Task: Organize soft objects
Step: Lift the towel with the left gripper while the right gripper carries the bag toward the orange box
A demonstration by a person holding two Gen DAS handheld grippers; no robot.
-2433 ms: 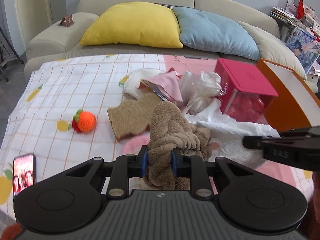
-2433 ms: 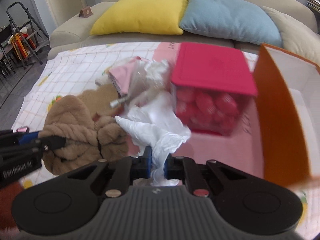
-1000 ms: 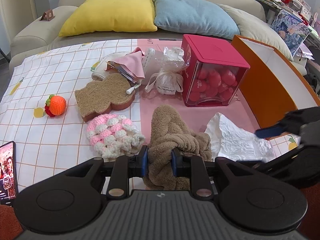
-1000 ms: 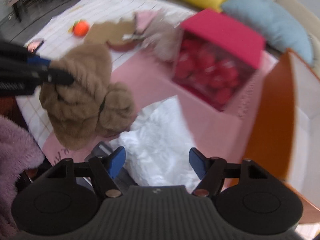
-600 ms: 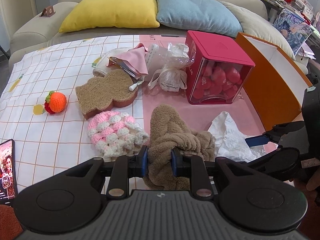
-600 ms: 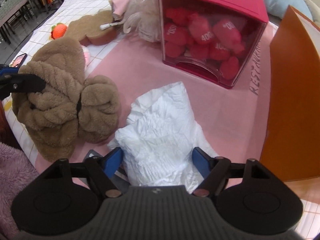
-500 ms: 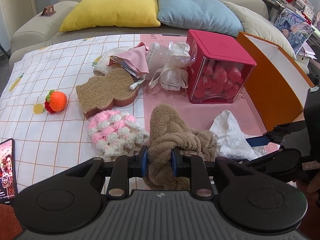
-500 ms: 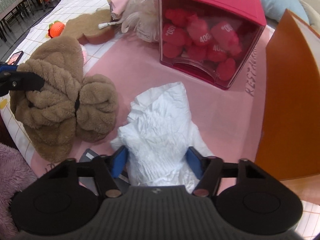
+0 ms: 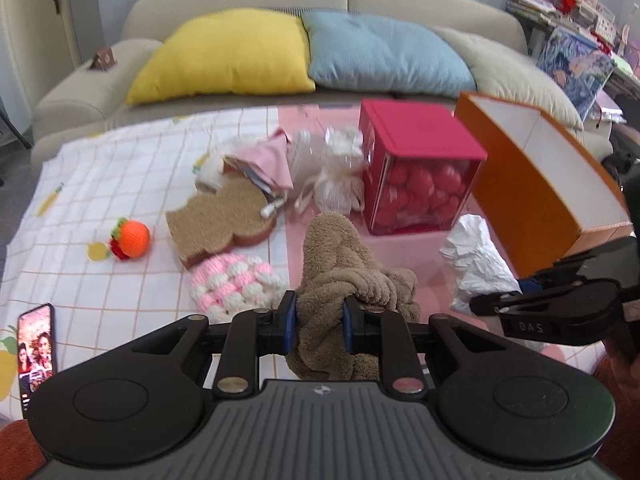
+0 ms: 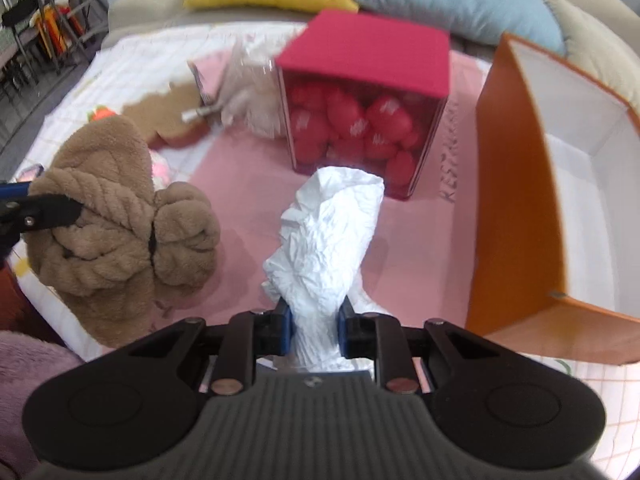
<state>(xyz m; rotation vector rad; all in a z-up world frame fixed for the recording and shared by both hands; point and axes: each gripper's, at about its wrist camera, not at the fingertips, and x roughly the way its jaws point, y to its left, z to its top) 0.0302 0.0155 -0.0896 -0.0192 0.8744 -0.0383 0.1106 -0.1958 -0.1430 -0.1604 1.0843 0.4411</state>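
The white crumpled cloth (image 10: 326, 240) runs lengthwise away from the right gripper (image 10: 314, 330), its far end pointing at the red box (image 10: 362, 100); the jaws pinch its near end. Left of the red box, the left gripper (image 9: 319, 322) clamps the brown plush slippers (image 9: 344, 264), which bulge upward between its jaws.

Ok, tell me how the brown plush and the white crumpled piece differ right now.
The brown plush is thick, fuzzy and twisted into rope-like folds; the white piece is thin and wrinkled. The plush bunches into a wide lump, while the white piece stands as a narrow column. The left gripper holds the plush; the right gripper holds the white piece. Both are soft, pinched between shut fingers near the orange box.
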